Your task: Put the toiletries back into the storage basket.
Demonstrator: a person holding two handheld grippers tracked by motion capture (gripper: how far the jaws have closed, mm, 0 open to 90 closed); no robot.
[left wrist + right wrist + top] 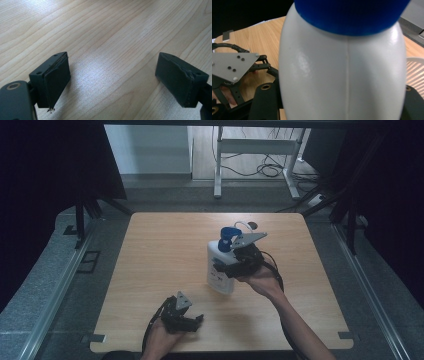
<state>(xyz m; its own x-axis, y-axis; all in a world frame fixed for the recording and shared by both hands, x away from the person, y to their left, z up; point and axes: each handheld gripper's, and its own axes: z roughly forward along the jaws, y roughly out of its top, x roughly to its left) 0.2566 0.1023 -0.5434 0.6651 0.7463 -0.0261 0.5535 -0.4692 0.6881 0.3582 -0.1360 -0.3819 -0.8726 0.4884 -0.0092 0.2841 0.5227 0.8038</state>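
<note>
**White bottle lifted in your right gripper, left one idle**

White plastic with a blue cap: the bottle (220,265) is in your right gripper (231,266), whose fingers pinch its body from both sides. It sits over the middle of the wooden surface (160,250), a little toward the right edge, and leans slightly. From the high view you cannot tell for sure whether its base is touching the wood or just off it. In the right gripper view the bottle's pale body (342,75) and blue cap (352,15) loom close between the fingers.

Your left gripper (187,322) rests near the front edge, well apart from the bottle, its fingers (53,80) spread wide over bare wood and holding nothing.

This looks like the carrying step: the grasp is made, the placing is not yet done. The next move calls for keeping the pinch firm on that smooth, rounded body, bringing it upright, and setting its base flat before you let go. If the cap needs work, bring the left gripper up to meet it.
</note>
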